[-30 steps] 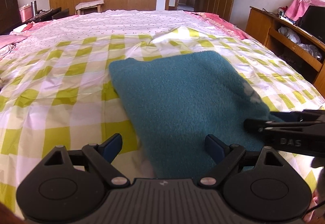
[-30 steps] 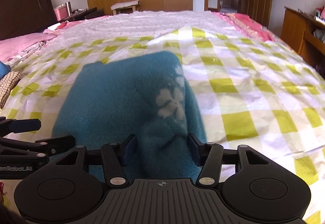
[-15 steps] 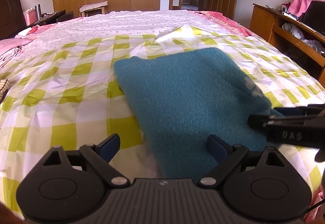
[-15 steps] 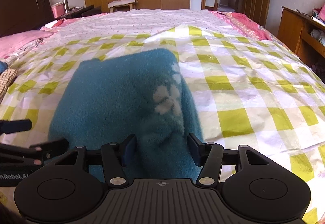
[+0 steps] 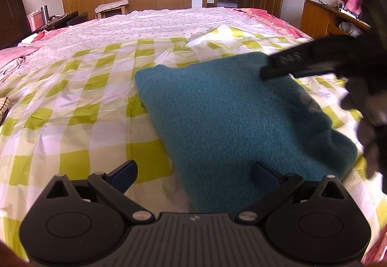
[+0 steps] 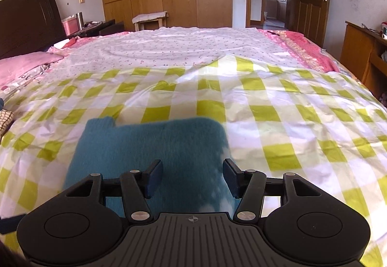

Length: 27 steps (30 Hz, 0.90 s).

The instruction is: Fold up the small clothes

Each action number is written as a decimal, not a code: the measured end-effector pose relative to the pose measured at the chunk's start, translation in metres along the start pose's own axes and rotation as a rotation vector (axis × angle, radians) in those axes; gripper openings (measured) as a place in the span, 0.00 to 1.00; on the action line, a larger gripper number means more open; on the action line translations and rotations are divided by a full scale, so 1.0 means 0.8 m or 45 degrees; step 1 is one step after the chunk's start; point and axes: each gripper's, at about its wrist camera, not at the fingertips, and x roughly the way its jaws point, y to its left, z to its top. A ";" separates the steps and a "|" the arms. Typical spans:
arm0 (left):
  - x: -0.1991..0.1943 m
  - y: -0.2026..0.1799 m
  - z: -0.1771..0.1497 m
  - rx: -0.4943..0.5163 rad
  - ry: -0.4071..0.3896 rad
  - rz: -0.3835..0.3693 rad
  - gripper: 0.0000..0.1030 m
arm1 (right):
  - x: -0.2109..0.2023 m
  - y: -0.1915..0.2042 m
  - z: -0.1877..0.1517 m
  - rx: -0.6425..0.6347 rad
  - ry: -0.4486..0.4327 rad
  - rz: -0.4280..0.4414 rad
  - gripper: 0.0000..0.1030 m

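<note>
Here, a teal fleece garment [image 5: 232, 107] lies folded into a rough rectangle on the green-and-white checked sheet [image 5: 72, 102] that covers the near part of the bed [image 6: 193, 49], its near edge running under the left tongs [image 5: 194, 171]. The left tongs stand wide apart, having just been opening, with the cloth's near corner below the gap but neither pad pressing on it. The right tongs [image 6: 191, 176] stand partly apart above the garment's right-hand portion; they appear lifted clear of the cloth, clamping nothing. In the left wrist view the right tongs appear as a blurred dark bar above the far right corner.

The fabric is judged thick, soft and light: it will sag and drape when lifted, will not crack or slip readily, and its pile gives the pads good purchase. A pinch through all stacked layers at a corner or along a folded edge seems the soundest hold; seizing only the top layer would probably undo the fold. White flower markings [image 6: 217, 184] show near the right edge.
</note>
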 end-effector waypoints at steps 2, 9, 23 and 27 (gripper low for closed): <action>0.003 0.000 0.001 -0.004 0.005 -0.005 1.00 | 0.017 -0.001 0.006 0.000 0.014 0.000 0.53; 0.014 -0.001 0.005 -0.014 0.021 -0.022 1.00 | 0.070 -0.022 0.004 0.077 0.126 0.000 0.65; 0.010 -0.001 0.005 -0.026 0.029 -0.019 1.00 | 0.003 -0.053 -0.007 0.250 0.066 0.100 0.70; 0.007 -0.001 0.004 -0.032 0.031 -0.016 1.00 | -0.023 -0.060 -0.026 0.275 0.074 0.127 0.70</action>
